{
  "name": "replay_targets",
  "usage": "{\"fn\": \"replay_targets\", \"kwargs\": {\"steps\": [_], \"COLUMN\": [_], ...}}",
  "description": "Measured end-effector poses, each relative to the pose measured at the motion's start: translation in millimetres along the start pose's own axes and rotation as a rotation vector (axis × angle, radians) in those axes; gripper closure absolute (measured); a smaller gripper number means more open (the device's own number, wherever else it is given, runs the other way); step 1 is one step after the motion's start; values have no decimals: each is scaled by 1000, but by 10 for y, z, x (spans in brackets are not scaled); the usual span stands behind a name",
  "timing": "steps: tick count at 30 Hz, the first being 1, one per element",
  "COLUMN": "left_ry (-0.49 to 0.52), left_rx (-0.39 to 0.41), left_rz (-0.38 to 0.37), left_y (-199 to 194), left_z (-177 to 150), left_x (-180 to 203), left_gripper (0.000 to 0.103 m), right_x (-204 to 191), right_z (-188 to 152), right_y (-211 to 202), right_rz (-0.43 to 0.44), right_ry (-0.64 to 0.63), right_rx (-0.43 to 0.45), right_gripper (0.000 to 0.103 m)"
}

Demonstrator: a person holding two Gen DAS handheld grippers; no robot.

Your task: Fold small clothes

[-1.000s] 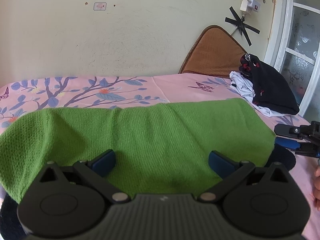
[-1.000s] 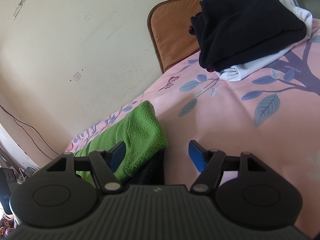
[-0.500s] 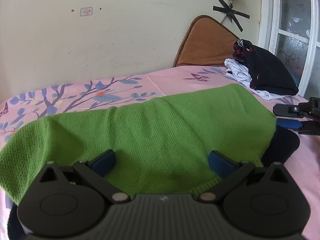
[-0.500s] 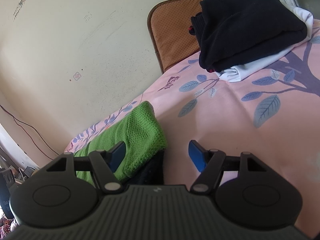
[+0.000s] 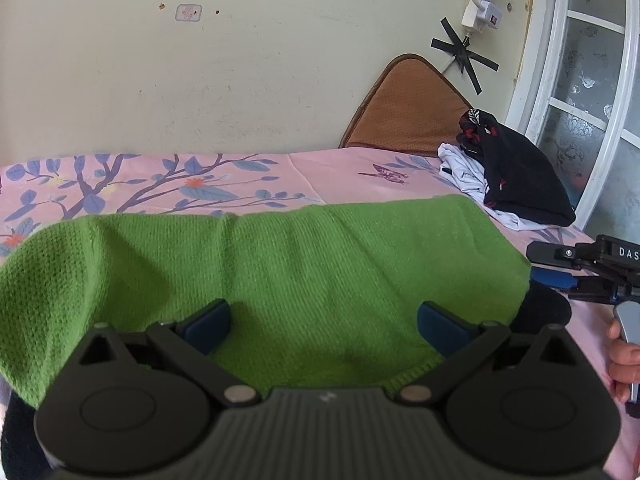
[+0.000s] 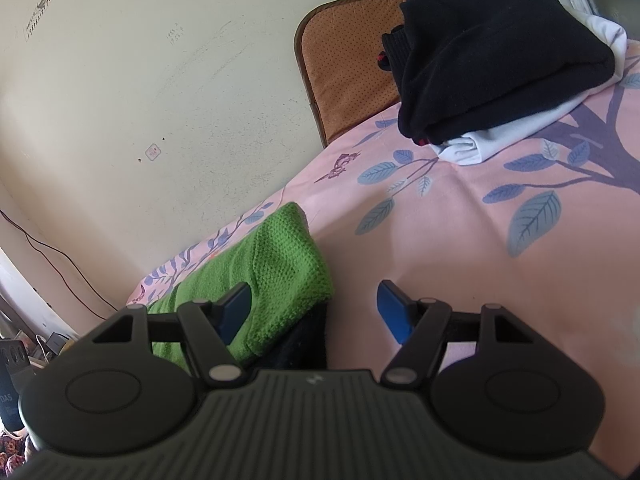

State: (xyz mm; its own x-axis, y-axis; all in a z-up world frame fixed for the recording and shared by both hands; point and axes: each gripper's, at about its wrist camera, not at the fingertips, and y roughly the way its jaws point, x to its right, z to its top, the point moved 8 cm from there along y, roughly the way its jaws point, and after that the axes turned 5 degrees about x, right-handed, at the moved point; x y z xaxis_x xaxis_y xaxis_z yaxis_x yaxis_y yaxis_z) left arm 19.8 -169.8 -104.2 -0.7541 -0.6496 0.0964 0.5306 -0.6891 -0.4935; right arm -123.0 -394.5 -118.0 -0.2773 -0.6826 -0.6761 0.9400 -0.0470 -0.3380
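Pink cotton printed with blue leaves, dark branches and a butterfly covered the bed (image 5: 336, 176), which ran up against a scuffed cream plaster wall (image 5: 248, 80). A brown perforated cushion with a dark border (image 5: 408, 116) leaned upright on that wall at the bed's far corner, black tape crosses and a white power strip (image 5: 478, 4) above it, and a white-framed frosted glass door (image 5: 588, 92) stood to the right. Near the cushion a folded black garment (image 6: 496, 52) lay on top of a folded white garment (image 6: 516, 132). The green knitted garment (image 5: 280, 280) was spread across the near part of the bed, over a black cloth (image 6: 306, 340) that showed at its right end. The left gripper (image 5: 322, 322) hovered low over the green knit with its blue-padded fingers (image 5: 210, 322) wide apart, gripping nothing. The right gripper (image 6: 316, 310) sat at the knit's right edge, fingers likewise spread and empty, one pad above the green fabric, the other over bare sheet. No containers were visible.
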Motion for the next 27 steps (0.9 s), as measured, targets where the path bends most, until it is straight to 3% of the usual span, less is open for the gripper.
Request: {"fn": "replay_targets", "kwargs": {"steps": [27], "left_ry": [-51], "left_rx": [25], "left_rz": [-11], "left_y": [-39], "left_z": [6], "left_x": [-9], "left_gripper": [0], "right_x": [3], "right_z": [7], "right_y": [9], "right_rz": [10], "right_ry": [-20], "right_rx": [-10], "right_gripper": [26]}}
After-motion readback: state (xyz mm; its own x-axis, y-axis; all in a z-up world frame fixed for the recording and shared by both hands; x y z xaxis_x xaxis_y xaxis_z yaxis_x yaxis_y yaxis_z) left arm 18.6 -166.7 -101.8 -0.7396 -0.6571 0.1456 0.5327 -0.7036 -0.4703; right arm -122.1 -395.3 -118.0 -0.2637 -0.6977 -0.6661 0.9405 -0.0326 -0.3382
